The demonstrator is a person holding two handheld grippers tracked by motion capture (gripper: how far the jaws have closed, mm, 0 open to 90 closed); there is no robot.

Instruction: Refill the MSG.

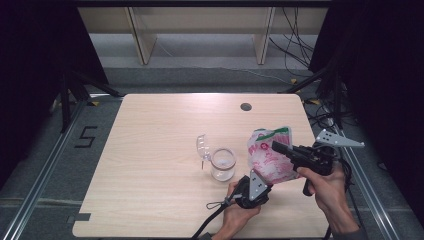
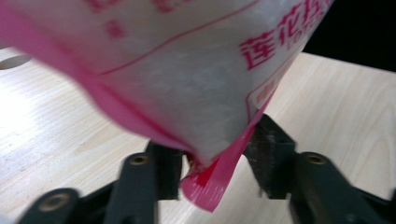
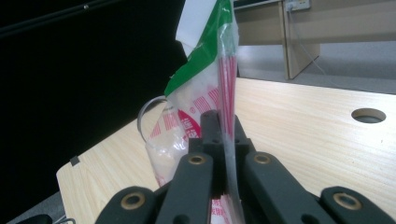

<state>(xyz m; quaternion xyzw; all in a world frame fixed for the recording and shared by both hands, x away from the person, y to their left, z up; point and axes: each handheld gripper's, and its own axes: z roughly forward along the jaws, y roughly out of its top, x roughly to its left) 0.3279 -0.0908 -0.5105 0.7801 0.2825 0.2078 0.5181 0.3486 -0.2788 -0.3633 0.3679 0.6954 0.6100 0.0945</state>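
A pink-and-white plastic bag [image 1: 267, 155] with a green top strip hangs above the table's right half. My right gripper [image 1: 275, 146] comes in from the right and is shut on the bag's upper part; in the right gripper view the film [image 3: 201, 93] is pinched between its jaws [image 3: 219, 126]. My left gripper [image 1: 261, 177] is below the bag. In the left gripper view the bag's lower pink corner [image 2: 210, 186] sits between its jaws [image 2: 215, 163], and both pads touch it. A small clear glass jar [image 1: 222, 164] stands just left of the bag, its hinged lid [image 1: 202, 145] flipped open.
The light wooden table [image 1: 160, 150] has a round cable hole [image 1: 245, 106] near its far edge. Black curtains and stands flank the table, and cables lie on the floor at the right. Wooden furniture legs stand beyond the far edge.
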